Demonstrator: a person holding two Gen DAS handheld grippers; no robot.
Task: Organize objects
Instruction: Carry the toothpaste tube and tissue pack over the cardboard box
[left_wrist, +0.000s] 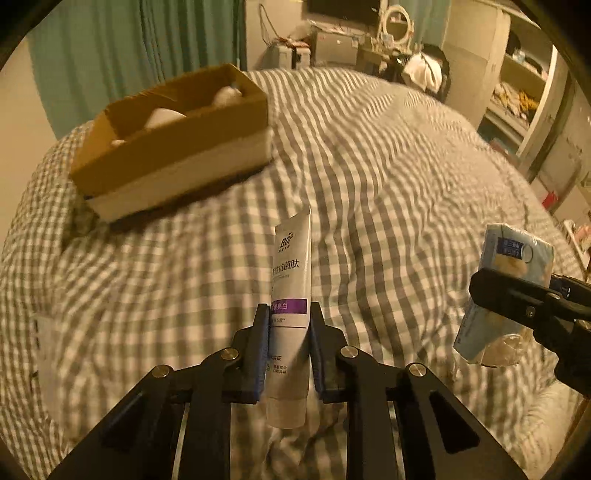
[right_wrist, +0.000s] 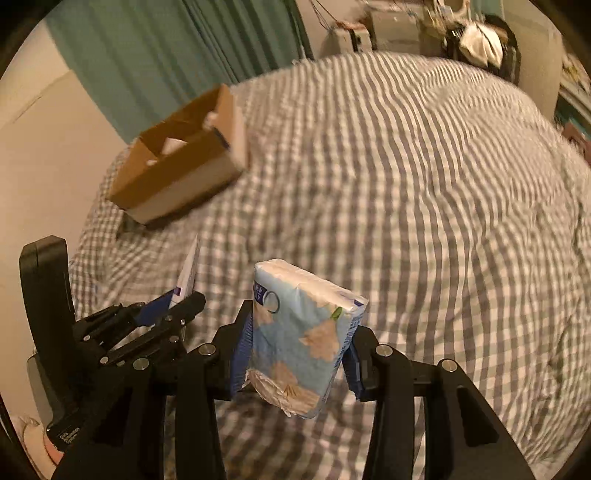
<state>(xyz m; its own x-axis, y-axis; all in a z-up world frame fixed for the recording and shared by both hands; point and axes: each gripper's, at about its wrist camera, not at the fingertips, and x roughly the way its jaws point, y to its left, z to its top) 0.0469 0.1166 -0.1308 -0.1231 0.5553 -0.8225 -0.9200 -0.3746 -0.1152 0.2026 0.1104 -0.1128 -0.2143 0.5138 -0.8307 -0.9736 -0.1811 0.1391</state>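
My left gripper (left_wrist: 289, 314) is shut on a white toothpaste tube (left_wrist: 291, 266) with a purple band, held upright above the checked bedspread. My right gripper (right_wrist: 301, 314) is shut on a light blue tissue pack (right_wrist: 306, 332) with a printed pattern. In the left wrist view the tissue pack (left_wrist: 509, 280) hangs at the right edge in the other gripper's black fingers (left_wrist: 517, 295). In the right wrist view the left gripper (right_wrist: 177, 299) shows at the lower left with the tube (right_wrist: 188, 273) edge-on. An open cardboard box (left_wrist: 173, 147) (right_wrist: 184, 166) sits far left on the bed, with white rounded things inside.
The grey and white checked bedspread (left_wrist: 388, 177) covers the whole bed. Green curtains (left_wrist: 129, 48) hang behind the box. A cluttered desk (left_wrist: 351, 40) stands beyond the bed's far end, and shelves (left_wrist: 517, 92) line the right side.
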